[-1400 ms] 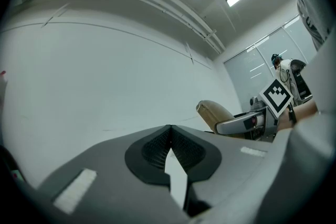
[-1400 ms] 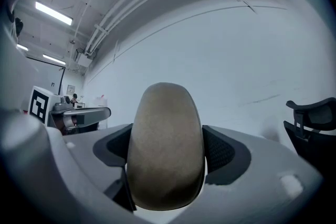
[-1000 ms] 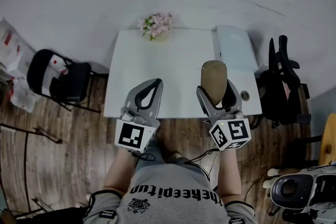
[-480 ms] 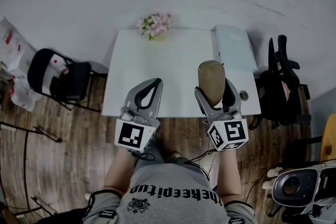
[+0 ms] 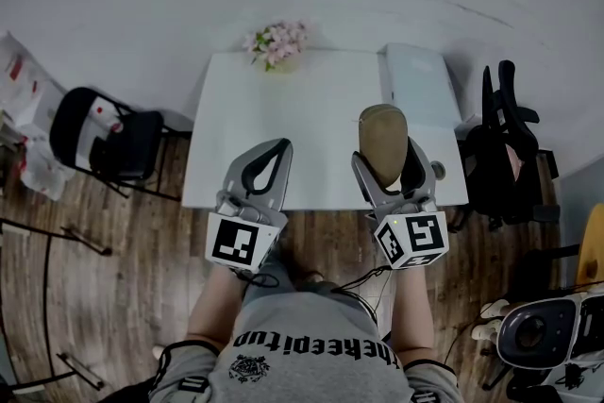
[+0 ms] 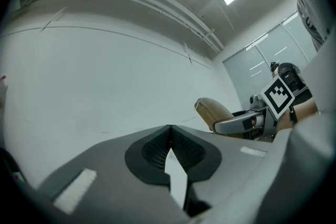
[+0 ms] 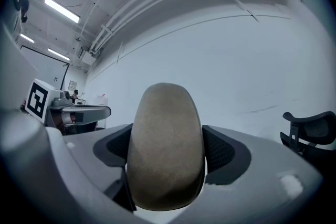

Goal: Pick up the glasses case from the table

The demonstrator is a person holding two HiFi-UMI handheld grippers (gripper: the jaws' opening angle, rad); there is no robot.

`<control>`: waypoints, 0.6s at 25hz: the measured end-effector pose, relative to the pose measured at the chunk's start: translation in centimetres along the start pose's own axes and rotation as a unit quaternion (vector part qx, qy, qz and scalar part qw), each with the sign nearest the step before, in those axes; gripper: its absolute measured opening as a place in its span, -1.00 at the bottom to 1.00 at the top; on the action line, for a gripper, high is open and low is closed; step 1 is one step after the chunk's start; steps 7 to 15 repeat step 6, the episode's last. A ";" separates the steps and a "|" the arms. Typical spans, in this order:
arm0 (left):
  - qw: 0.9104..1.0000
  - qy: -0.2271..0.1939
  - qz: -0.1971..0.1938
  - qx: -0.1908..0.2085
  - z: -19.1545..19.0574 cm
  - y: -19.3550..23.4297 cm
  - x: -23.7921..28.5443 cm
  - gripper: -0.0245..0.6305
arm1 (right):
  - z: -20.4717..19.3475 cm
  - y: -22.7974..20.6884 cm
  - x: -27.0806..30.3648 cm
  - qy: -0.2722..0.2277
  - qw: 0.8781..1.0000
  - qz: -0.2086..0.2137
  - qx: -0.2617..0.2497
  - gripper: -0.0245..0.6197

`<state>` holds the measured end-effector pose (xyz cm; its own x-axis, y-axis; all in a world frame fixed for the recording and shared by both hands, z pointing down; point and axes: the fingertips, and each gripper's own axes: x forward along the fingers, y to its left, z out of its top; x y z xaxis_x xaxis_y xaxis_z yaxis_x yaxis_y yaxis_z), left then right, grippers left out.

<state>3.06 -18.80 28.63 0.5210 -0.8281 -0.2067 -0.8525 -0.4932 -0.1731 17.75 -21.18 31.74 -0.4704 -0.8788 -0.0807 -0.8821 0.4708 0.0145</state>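
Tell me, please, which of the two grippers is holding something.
The right gripper: its jaws clamp the tan case, while the left gripper has its jaws shut with nothing between them.

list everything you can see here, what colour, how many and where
table: 1, white, centre, against the wall
glasses case: 1, tan, gripped by the right gripper, above the table's near right part
flowers: 1 bunch, pink, table's far edge
flat box: 1, pale, table's far right corner
folding chair: 1, black, on the floor left of the table
office chair: 1, black, right of the table
floor: wood, brown
shirt: 1, grey, on the person, bottom centre
left gripper: 1, grey, jaws together, empty, over the table's near left
right gripper: 1, grey, closed on the case
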 end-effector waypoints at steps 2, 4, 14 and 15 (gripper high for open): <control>1.000 -0.001 0.000 0.002 0.1 -0.2 0.1 -0.86 | 0.1 -0.2 -0.2 -0.002 1.000 0.000 0.000 0.30; 1.000 -0.003 0.000 0.003 0.2 -0.5 0.0 -0.86 | 0.1 -0.3 -0.4 -0.004 1.000 0.000 0.001 0.30; 1.000 -0.005 0.000 0.004 0.3 -0.7 0.0 -0.86 | 0.2 -0.3 -0.7 -0.006 1.000 0.001 0.003 0.30; 1.000 -0.005 0.000 0.004 0.3 -0.7 0.0 -0.86 | 0.2 -0.3 -0.7 -0.006 1.000 0.001 0.003 0.30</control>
